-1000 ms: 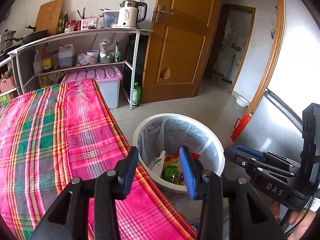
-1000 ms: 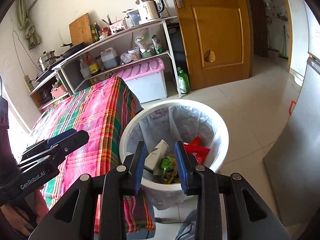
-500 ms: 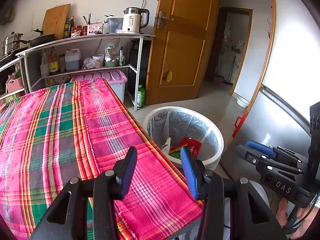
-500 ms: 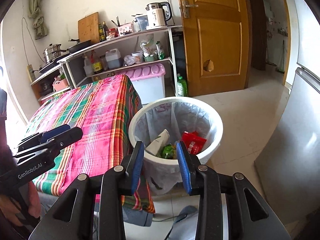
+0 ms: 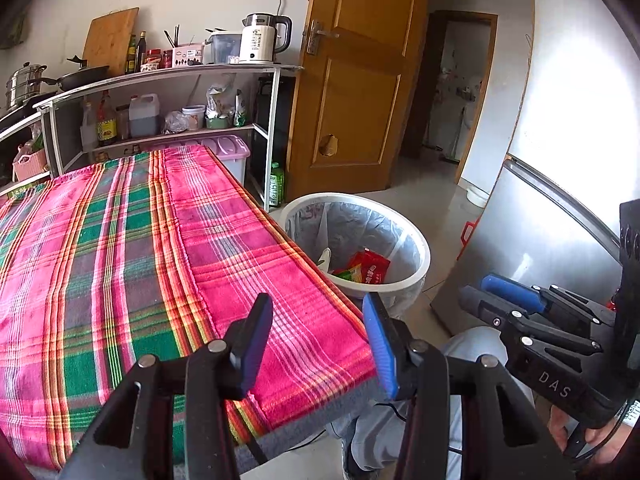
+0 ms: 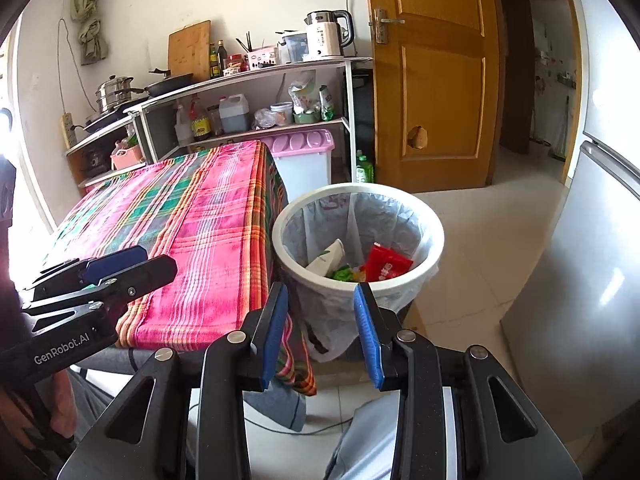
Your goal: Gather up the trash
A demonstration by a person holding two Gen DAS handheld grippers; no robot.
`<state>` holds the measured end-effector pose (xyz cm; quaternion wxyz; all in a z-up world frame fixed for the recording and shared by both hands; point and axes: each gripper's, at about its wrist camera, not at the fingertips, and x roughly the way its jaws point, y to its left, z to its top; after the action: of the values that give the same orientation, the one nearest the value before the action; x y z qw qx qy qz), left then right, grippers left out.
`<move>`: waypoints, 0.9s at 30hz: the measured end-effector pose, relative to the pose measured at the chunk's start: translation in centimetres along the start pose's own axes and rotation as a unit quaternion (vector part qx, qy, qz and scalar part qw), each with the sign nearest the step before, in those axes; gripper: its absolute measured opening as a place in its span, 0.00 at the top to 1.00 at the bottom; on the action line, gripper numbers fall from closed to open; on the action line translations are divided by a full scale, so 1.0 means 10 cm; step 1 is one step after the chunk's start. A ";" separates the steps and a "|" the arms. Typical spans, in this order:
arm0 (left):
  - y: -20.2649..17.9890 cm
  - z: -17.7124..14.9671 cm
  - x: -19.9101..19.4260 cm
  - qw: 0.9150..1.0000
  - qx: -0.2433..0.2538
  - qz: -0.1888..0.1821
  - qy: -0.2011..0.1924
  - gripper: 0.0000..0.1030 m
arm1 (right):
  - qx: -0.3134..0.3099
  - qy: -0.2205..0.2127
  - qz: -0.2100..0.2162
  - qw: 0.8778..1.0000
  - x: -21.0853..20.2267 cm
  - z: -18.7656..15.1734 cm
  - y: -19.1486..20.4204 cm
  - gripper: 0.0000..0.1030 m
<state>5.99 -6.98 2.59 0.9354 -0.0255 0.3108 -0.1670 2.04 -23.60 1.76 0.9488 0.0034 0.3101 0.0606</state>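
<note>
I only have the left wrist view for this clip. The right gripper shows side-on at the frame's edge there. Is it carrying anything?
Observer: No. In its own camera the right gripper is open, with nothing between the blue pads.
Reviewer: The table edge cuts off a white thing in the bin. What is it?
Observer: The right wrist view shows it whole. It is a white carton-like piece leaning on the inner wall of the bin on the table side, next to a green wrapper and a red packet.
</note>
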 end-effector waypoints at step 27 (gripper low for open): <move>-0.09 -0.05 -0.10 1.000 0.004 0.001 -0.003 0.52 | 0.000 0.003 -0.001 1.000 -0.10 -0.07 0.02 0.65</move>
<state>4.66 -7.52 2.87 0.9366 -0.0216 0.3071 -0.1675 0.80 -23.56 1.75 0.9479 0.0027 0.3127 0.0602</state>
